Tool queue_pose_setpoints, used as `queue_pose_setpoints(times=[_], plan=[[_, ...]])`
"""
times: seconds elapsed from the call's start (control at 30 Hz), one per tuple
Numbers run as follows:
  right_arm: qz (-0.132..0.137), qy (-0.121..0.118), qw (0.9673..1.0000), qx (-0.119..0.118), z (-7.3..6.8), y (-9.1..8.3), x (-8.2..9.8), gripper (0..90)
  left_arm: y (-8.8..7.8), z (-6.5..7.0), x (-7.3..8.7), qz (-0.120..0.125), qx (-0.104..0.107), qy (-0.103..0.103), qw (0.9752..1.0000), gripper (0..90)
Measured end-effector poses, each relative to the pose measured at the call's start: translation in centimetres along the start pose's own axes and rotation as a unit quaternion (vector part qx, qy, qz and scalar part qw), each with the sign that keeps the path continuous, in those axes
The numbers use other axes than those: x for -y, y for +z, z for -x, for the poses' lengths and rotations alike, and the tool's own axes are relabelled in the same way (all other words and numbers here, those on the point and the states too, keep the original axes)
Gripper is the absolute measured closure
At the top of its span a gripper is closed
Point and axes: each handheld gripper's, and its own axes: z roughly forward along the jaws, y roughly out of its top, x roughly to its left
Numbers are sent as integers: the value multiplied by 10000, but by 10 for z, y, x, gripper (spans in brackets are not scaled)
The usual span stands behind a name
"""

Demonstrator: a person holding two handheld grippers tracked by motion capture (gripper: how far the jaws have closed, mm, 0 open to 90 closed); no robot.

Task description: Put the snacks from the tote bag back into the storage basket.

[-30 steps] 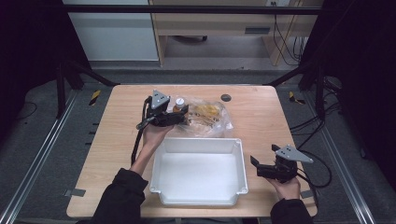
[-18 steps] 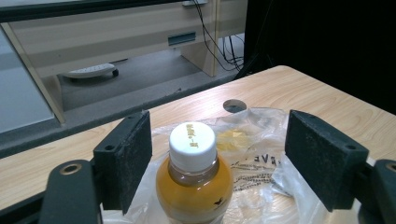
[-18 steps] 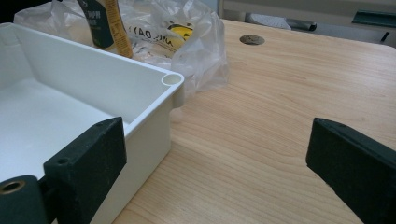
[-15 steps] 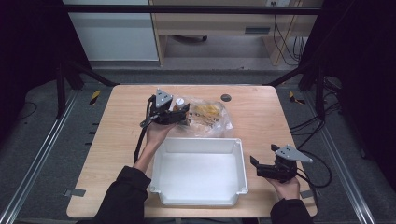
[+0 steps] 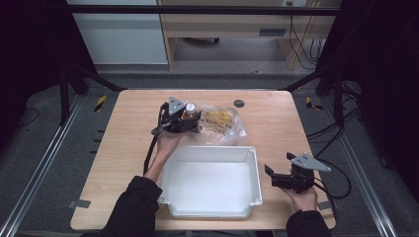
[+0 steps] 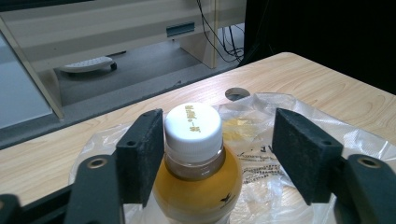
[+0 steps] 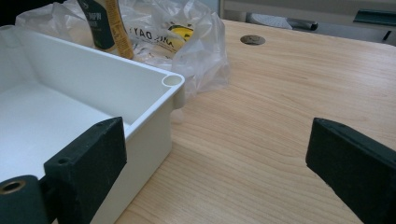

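Bottle: [image 6: 194, 163] white-capped, amber liquid inside, stood upright at the far-left part of the wooden surface [image 5: 276, 128], just beside a clear plastic bag [image 5: 222, 126].
Left tool: [image 5: 190, 121] jaws had just been closing, set either side of the bottle's neck; one pad touched the cap, the other stood clear (no clamp yet).
Right tool: [image 5: 276, 175] jaws apart, nothing between them, near the tub's right wall.
Tub: [image 5: 249, 168] white plastic, open-topped, at the near middle.
Bag contents: yellow items, indistinct.
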Motion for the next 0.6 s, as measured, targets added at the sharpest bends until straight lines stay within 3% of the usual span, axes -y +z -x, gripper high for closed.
queue_pose_setpoints(times=[0.6], plan=[[2,9,10000,-1,0,0,0,54,8,-8,6,6,-113,-96,9999,494]])
